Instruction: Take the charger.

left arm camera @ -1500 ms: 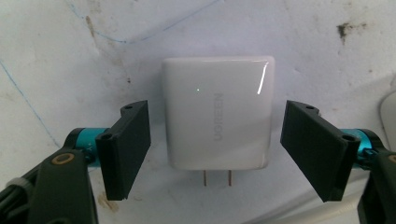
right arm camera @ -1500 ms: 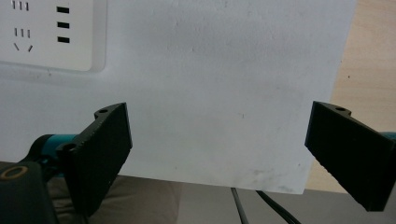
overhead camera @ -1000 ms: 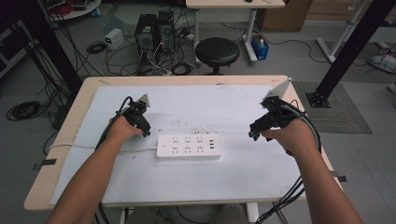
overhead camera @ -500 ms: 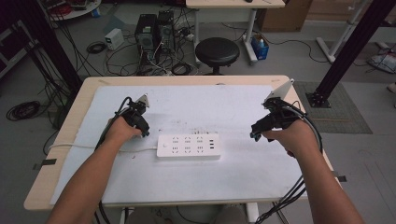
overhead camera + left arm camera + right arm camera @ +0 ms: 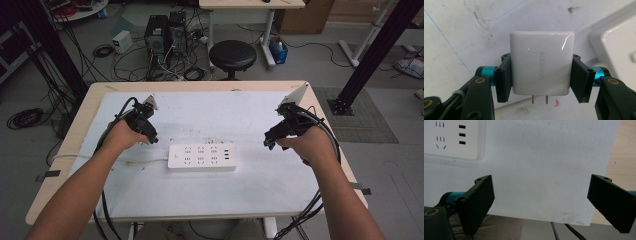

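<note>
White sheeting covers the bench (image 5: 150, 200), with the power strip (image 5: 202, 157) lying near its middle, unmoved since a second ago; both my grippers hold position. My left gripper (image 5: 540, 72), near the left edge, is clamped on the white charger (image 5: 541, 66), prongs exposed. My right gripper (image 5: 541, 202), toward the right edge, stands wide apart, holding nothing.

"UGREEN" stands, faintly embossed, on the white charger (image 5: 541, 67).
</note>
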`<state>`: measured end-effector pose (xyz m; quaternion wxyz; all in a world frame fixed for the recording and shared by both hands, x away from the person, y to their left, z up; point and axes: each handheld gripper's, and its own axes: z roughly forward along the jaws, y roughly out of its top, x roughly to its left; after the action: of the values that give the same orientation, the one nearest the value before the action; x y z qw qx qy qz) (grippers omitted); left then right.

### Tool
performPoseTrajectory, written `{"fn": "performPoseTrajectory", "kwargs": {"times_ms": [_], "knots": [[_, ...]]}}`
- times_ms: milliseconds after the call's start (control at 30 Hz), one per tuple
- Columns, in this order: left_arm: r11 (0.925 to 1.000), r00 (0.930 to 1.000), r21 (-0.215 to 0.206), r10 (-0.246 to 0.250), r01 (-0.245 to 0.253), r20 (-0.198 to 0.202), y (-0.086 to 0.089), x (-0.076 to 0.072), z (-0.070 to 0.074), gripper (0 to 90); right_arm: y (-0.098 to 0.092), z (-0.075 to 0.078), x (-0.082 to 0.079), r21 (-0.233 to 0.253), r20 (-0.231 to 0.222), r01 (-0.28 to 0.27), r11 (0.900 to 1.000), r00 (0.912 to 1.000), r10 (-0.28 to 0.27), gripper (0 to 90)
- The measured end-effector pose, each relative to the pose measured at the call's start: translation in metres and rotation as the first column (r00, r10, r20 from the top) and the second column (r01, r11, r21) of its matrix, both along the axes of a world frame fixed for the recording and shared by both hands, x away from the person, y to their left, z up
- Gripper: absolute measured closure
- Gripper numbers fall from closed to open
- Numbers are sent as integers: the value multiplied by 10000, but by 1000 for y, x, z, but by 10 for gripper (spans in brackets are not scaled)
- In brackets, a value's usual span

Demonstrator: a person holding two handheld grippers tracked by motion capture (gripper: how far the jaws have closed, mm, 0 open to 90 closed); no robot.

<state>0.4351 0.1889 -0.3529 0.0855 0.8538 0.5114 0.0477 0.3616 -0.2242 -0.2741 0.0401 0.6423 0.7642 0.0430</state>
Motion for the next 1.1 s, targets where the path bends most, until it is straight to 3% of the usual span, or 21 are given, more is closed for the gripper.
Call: {"fn": "performPoseTrajectory", "kwargs": {"times_ms": [167,233,333,500,600,767,1000,1100], "knots": [[9997,9996,195,-177,173,208,1,-13,24,426,6,0,-1,-23,-36,3,10000,10000,-3,68],[9981,9986,425,-461,450,261,1,-19,33,425,6,0,-1,-42,-12,-88,10000,10000,87,68],[9984,9979,236,-515,506,381,3,-30,46,425,8,1,-2,4,7,-126,9999,9999,126,68],[9972,9961,337,-689,671,552,7,-46,65,425,11,1,-3,45,-37,-98,9999,9999,98,68],[9942,9935,486,-983,956,579,5,-57,72,425,14,2,-5,52,36,-132,9999,9999,132,68],[9932,9914,306,-1138,1120,651,2,-72,84,425,16,1,-7,48,27,-268,9996,9996,268,68],[9871,9858,380,-1576,1556,571,0,-89,97,425,16,6,-10,29,45,-235,9997,9997,235,68],[9887,9865,337,-1484,1463,688,1,-91,98,425,17,6,-11,40,24,-212,9998,9998,212,68]]}}
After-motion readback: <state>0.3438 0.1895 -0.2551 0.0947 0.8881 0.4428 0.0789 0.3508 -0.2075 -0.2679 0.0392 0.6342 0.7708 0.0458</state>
